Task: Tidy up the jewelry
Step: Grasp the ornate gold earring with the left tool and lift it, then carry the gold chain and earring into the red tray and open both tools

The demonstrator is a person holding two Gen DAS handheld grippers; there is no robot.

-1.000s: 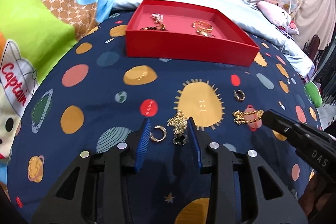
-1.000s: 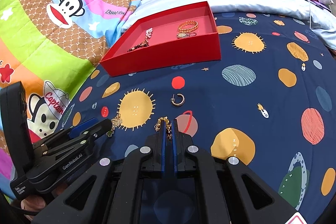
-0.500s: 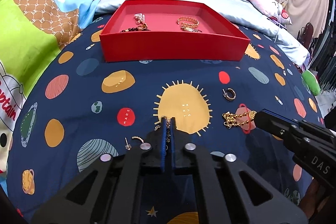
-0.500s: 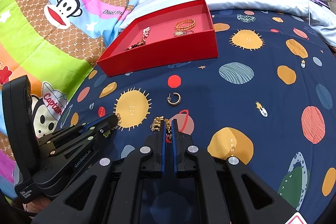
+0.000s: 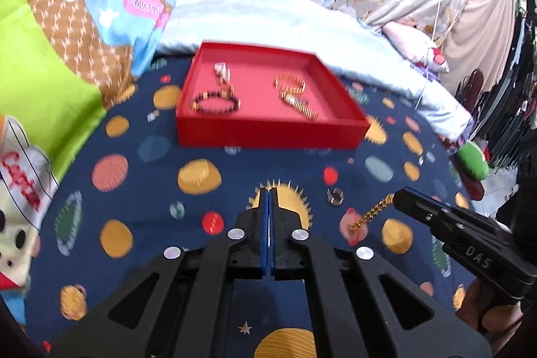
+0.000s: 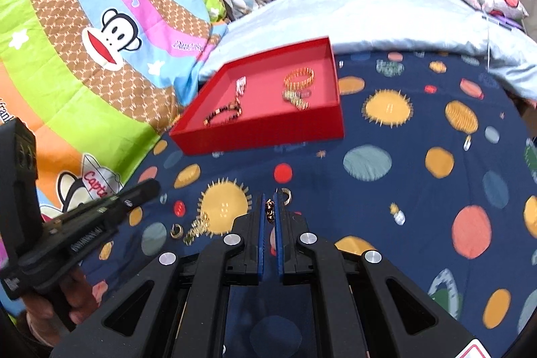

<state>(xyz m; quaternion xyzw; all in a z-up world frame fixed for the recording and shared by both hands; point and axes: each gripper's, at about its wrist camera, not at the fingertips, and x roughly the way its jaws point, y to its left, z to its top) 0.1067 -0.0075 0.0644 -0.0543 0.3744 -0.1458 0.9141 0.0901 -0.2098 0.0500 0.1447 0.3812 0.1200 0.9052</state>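
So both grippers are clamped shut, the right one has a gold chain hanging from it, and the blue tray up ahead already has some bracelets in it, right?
Almost: the tray is red, not blue, as both wrist views show. The rest holds: the left gripper and right gripper are shut, a gold chain hangs from the right one, and bracelets lie inside.

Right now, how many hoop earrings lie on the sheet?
2. One hoop beside the gold chain at left; another hoop just past the right gripper tips. Grippers may hide more.
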